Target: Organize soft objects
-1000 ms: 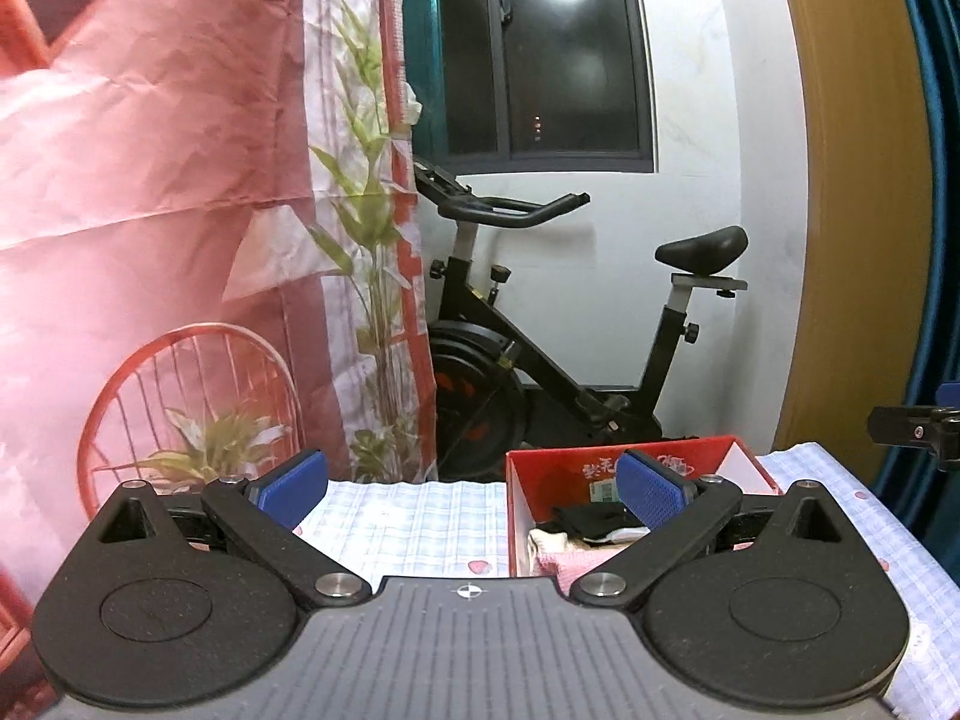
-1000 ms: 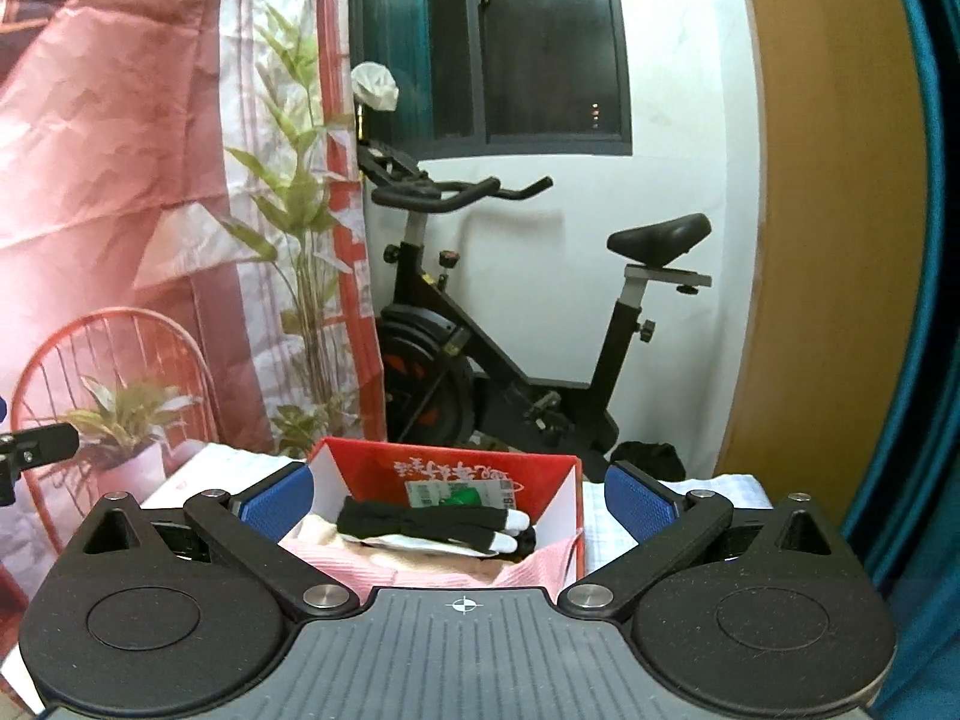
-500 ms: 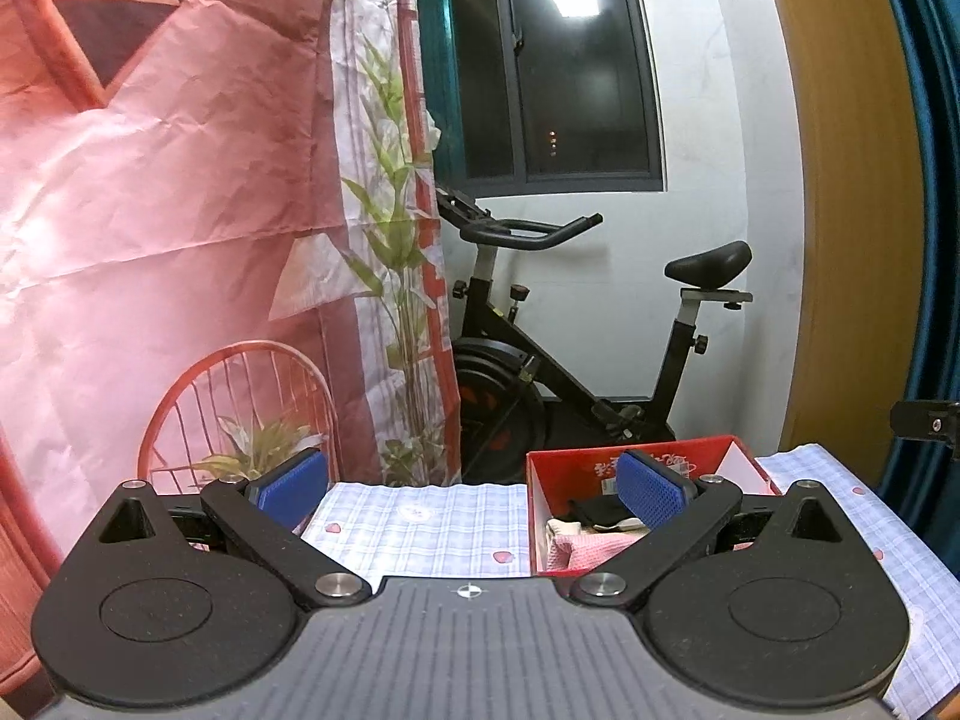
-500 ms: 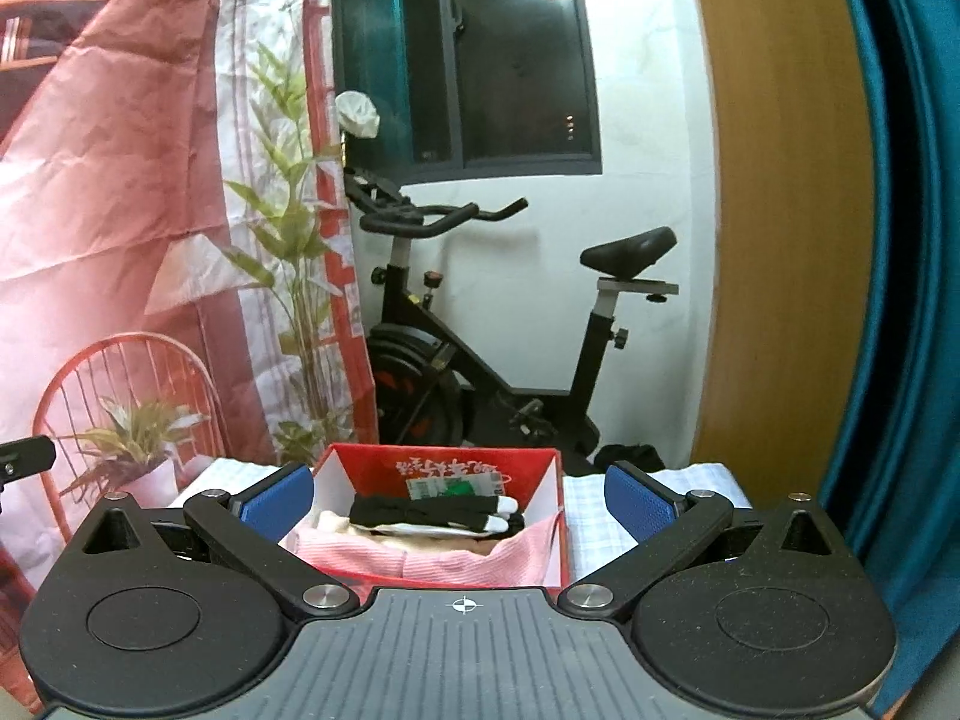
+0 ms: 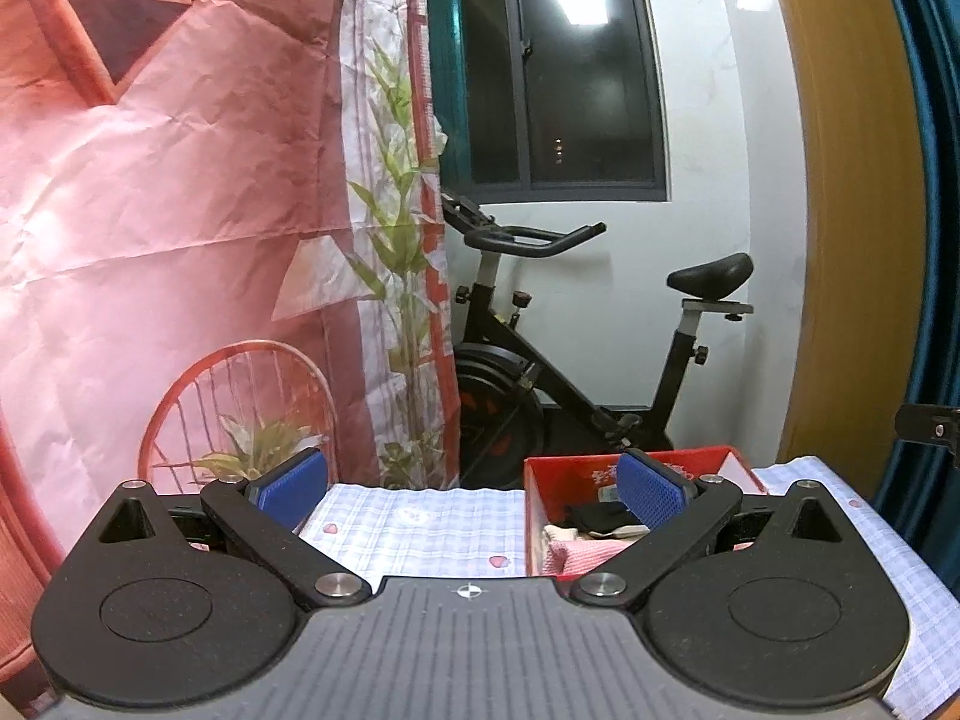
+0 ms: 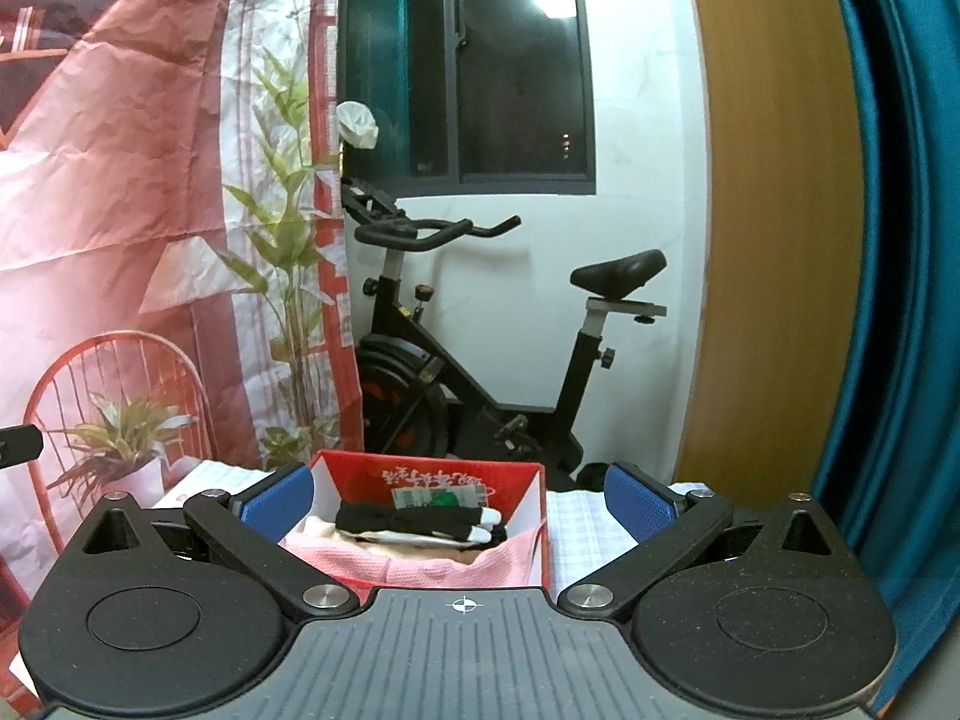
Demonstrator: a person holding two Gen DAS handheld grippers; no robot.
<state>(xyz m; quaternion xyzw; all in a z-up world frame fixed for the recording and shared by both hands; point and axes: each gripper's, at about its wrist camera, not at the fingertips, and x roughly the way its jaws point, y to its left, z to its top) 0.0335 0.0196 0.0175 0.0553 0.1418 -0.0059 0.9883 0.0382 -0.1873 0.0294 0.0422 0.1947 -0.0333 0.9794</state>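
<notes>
A red cardboard box (image 6: 432,474) stands on the checked tablecloth (image 5: 420,522). Inside it lie a pink cloth (image 6: 420,564), a cream cloth and, on top, a black pair of gloves with white tips (image 6: 420,525). My right gripper (image 6: 459,501) is open, its blue pads on either side of the box, held back from it. In the left wrist view the same box (image 5: 552,474) sits at the right, partly behind the right pad. My left gripper (image 5: 471,483) is open over bare tablecloth with nothing between its fingers.
A black exercise bike (image 6: 480,360) stands on the floor behind the table. A pink printed backdrop (image 5: 180,210) hangs at the left, a wooden panel (image 6: 774,210) and blue curtain (image 6: 888,240) at the right. The other gripper's edge shows at the right (image 5: 927,426).
Both grippers have pulled back and tilted upward, so the box looks smaller and lower in each view. Both stay open. The box's contents are unchanged.
</notes>
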